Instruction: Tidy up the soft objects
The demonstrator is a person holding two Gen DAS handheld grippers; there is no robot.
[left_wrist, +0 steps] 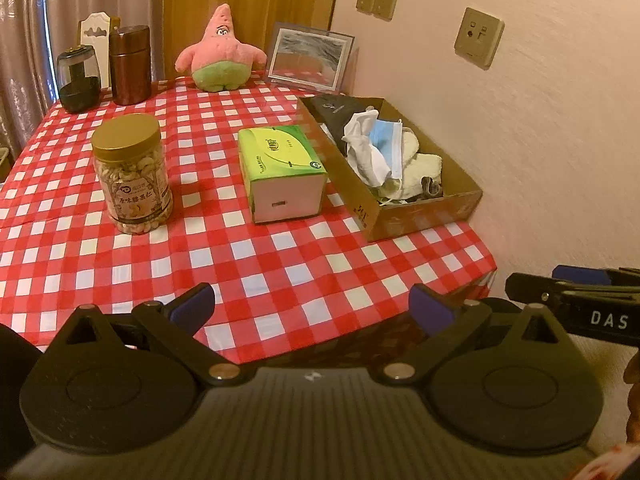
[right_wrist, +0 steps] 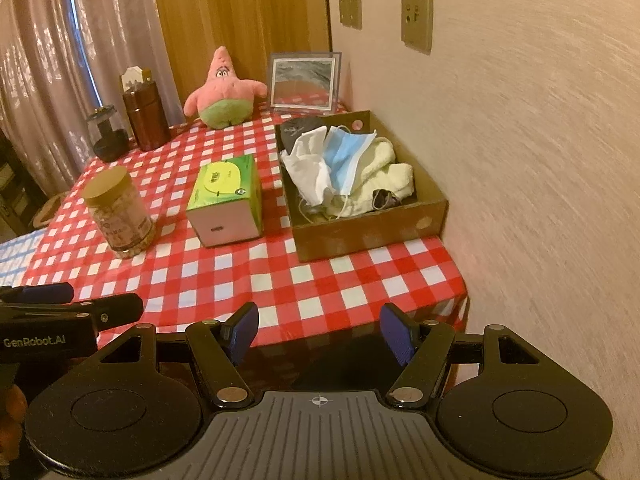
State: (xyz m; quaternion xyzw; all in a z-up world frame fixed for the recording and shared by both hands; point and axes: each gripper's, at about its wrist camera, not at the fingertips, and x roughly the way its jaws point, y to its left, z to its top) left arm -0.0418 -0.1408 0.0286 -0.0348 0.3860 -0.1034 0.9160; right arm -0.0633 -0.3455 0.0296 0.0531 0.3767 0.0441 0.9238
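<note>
A brown cardboard box (left_wrist: 424,210) (right_wrist: 372,228) stands at the table's right edge by the wall. It holds a blue face mask (left_wrist: 386,140) (right_wrist: 346,156), a white cloth (left_wrist: 364,148) (right_wrist: 308,164), cream towels (left_wrist: 424,164) (right_wrist: 384,176) and a dark item. A pink starfish plush (left_wrist: 220,52) (right_wrist: 224,90) sits upright at the table's back. My left gripper (left_wrist: 312,308) is open and empty over the near table edge. My right gripper (right_wrist: 320,330) is open and empty, beside the left one.
On the red checked tablecloth (left_wrist: 260,260) (right_wrist: 248,276) stand a green tissue box (left_wrist: 282,172) (right_wrist: 228,200), a gold-lidded nut jar (left_wrist: 132,172) (right_wrist: 118,212), a brown canister (left_wrist: 130,64) (right_wrist: 146,114), a dark glass jar (left_wrist: 78,80) (right_wrist: 108,136) and a picture frame (left_wrist: 308,56) (right_wrist: 304,82).
</note>
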